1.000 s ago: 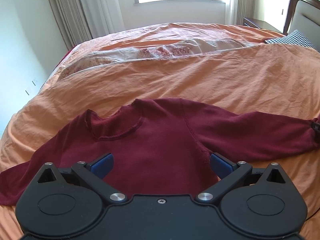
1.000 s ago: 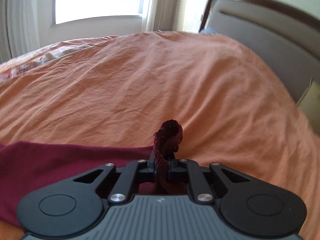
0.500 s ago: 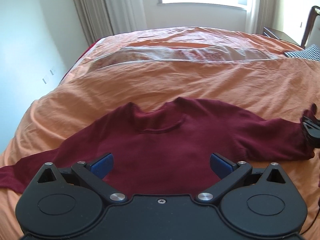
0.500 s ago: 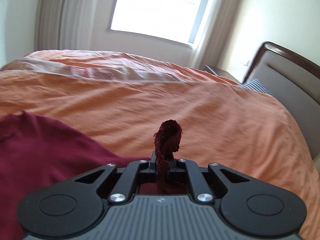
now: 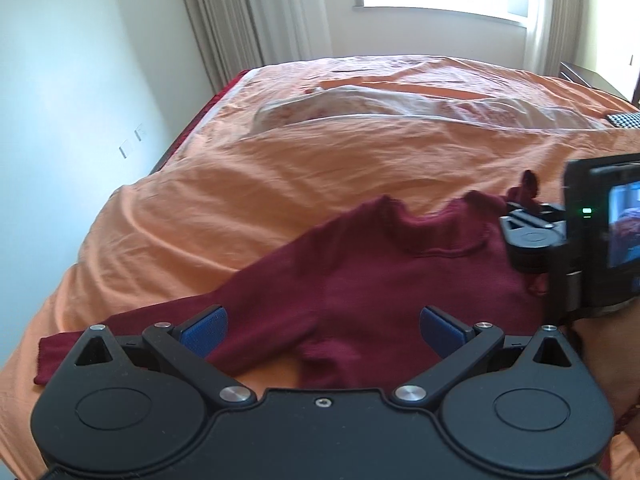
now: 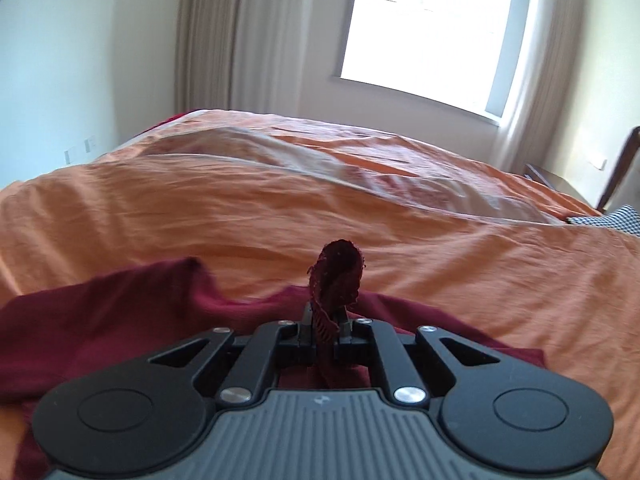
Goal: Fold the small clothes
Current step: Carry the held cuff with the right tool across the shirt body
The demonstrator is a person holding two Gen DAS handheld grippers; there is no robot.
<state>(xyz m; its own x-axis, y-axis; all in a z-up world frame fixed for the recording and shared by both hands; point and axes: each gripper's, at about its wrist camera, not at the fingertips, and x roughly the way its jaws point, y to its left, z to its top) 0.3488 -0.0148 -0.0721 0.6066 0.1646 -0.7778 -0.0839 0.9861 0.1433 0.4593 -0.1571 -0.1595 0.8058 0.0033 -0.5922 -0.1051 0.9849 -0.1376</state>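
Note:
A small maroon sweater (image 5: 380,276) lies face up on the orange bed cover, collar towards the window, its left sleeve (image 5: 132,332) stretched out flat. My left gripper (image 5: 322,330) hovers open over the sweater's lower body, blue pads wide apart with nothing between them. My right gripper (image 6: 325,320) is shut on the right sleeve's cuff (image 6: 338,276), which sticks up above its fingers. It is also visible in the left wrist view as the right gripper (image 5: 524,208), over the sweater's right shoulder, the sleeve folded in across the body beneath it.
The orange bed cover (image 5: 260,184) is wrinkled, with a turned-back white patterned strip (image 5: 400,108) farther off. A wall and curtains stand at left, a window behind. A checked pillow (image 6: 616,218) and a dark nightstand (image 6: 552,182) lie at the far right.
My right gripper has carried the sleeve cuff leftwards over the sweater's body, up to the collar. The left gripper has shifted left and stayed open.

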